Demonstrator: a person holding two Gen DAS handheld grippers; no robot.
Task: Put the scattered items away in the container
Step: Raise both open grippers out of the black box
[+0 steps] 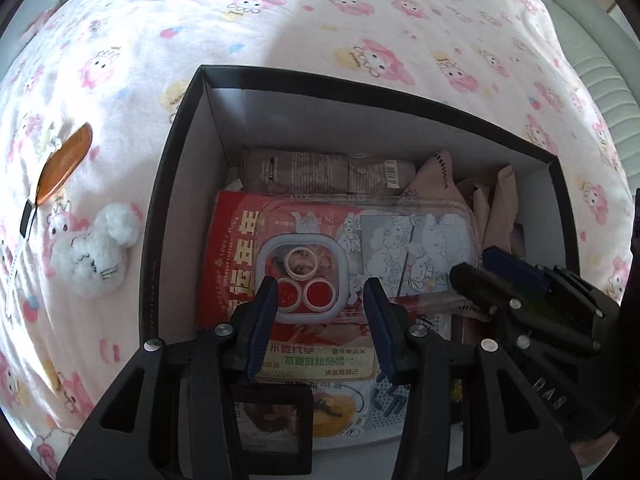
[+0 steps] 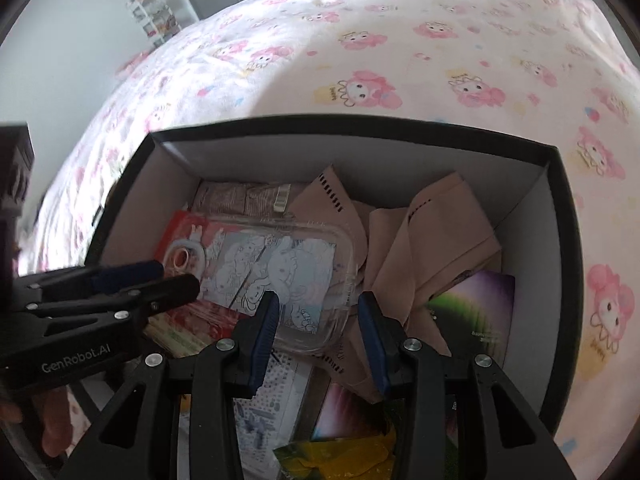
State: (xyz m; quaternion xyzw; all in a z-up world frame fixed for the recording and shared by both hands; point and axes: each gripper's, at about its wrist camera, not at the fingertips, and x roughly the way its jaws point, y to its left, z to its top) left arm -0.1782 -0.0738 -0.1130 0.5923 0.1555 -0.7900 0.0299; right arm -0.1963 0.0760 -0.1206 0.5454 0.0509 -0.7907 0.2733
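A black box (image 1: 160, 216) with white inner walls sits on the bed and holds several items. A clear phone case (image 1: 360, 248) with cartoon drawings lies on a red packet (image 1: 236, 240). A brown pouch (image 1: 320, 172) and beige folded cloth (image 2: 420, 240) lie at the back. My left gripper (image 1: 322, 292) is open and empty over the case. My right gripper (image 2: 316, 308) is open and empty above the case's edge (image 2: 320, 280). The right gripper also shows in the left wrist view (image 1: 480, 268), the left one in the right wrist view (image 2: 172, 276).
Left of the box on the pink cartoon bedsheet (image 1: 320, 20) lie a white plush toy (image 1: 96, 248) and an orange oval tag on a white cord (image 1: 64, 160). A grey cushion (image 1: 600, 68) edges the bed at right. Shelves (image 2: 156, 12) stand beyond.
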